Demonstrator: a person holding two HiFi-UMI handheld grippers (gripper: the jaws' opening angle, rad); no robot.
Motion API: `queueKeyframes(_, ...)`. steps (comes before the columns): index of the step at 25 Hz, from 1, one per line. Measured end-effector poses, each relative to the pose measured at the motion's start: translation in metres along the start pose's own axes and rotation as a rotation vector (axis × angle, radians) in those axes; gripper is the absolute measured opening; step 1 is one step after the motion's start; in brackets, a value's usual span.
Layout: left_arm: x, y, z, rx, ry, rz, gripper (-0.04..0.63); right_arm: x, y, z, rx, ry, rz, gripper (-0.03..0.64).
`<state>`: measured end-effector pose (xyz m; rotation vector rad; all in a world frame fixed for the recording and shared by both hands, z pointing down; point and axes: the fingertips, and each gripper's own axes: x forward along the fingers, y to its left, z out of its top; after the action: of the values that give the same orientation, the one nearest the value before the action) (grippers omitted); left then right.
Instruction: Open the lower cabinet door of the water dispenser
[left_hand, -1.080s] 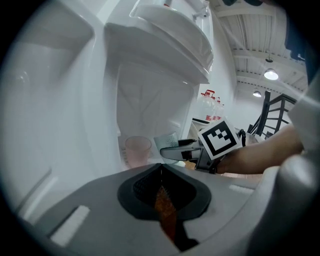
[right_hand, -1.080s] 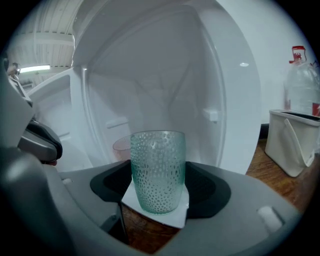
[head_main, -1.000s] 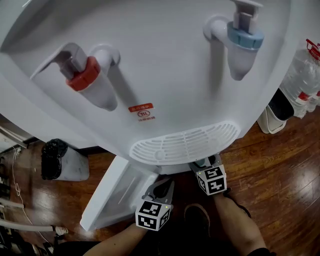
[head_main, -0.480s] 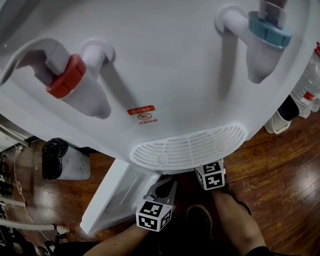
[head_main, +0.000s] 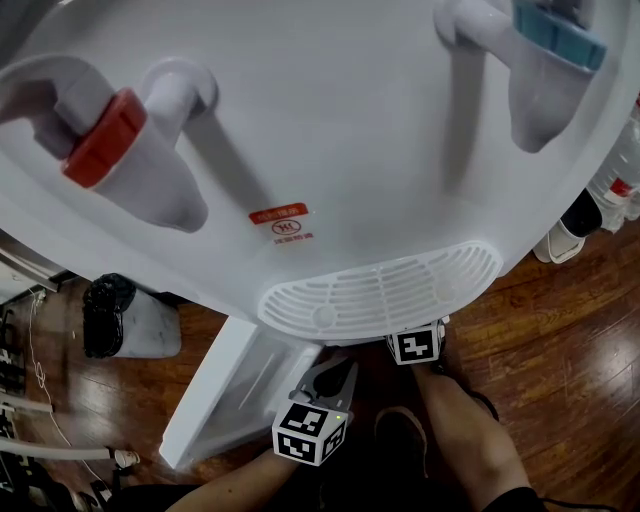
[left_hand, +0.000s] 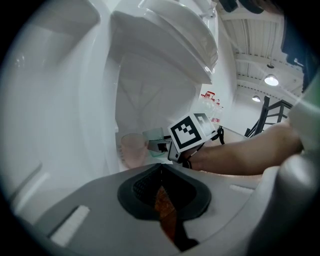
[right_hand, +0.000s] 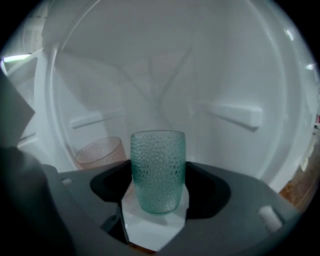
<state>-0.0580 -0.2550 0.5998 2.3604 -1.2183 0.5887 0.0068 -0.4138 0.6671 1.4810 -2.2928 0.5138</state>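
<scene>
Right gripper view: right claw (right_hand: 157, 182) clenched on a green glass (right_hand: 157, 167) inside the white cabinet. Pink glass (right_hand: 100, 152) at 9 o'clock of it, lower half hidden behind the claw body.

Head view: that claw's tips lost under the drip grille (head_main: 380, 290) at 5 o'clock, marker cube (head_main: 415, 345) alone in sight. Left claw (head_main: 335, 372) at 6 o'clock, clenched on nothing, near the cabinet door (head_main: 215, 395); contact hard to judge. Door swung open toward 7 o'clock on the water dispenser (head_main: 330, 150). Red tap (head_main: 105, 140) and blue tap (head_main: 555, 40) cropped by frame edges. Open floor (head_main: 560, 350) at 4 o'clock.
</scene>
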Motion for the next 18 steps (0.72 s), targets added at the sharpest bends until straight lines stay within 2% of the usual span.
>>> queueKeyframes(5, -0.002, 0.001, -0.001, 0.0, 0.0, -0.003, 0.0, -0.003, -0.003, -0.012, -0.001, -0.008, -0.018, 0.33)
queueKeyframes(13, -0.001, -0.007, -0.002, 0.001, 0.004, -0.012, 0.0, -0.018, -0.001, -0.031, -0.026, -0.022, 0.007, 0.33)
queueKeyframes(18, 0.0, -0.01, -0.003, -0.006, 0.003, -0.013, 0.0, -0.02, 0.003, -0.043, -0.046, 0.013, 0.025, 0.328)
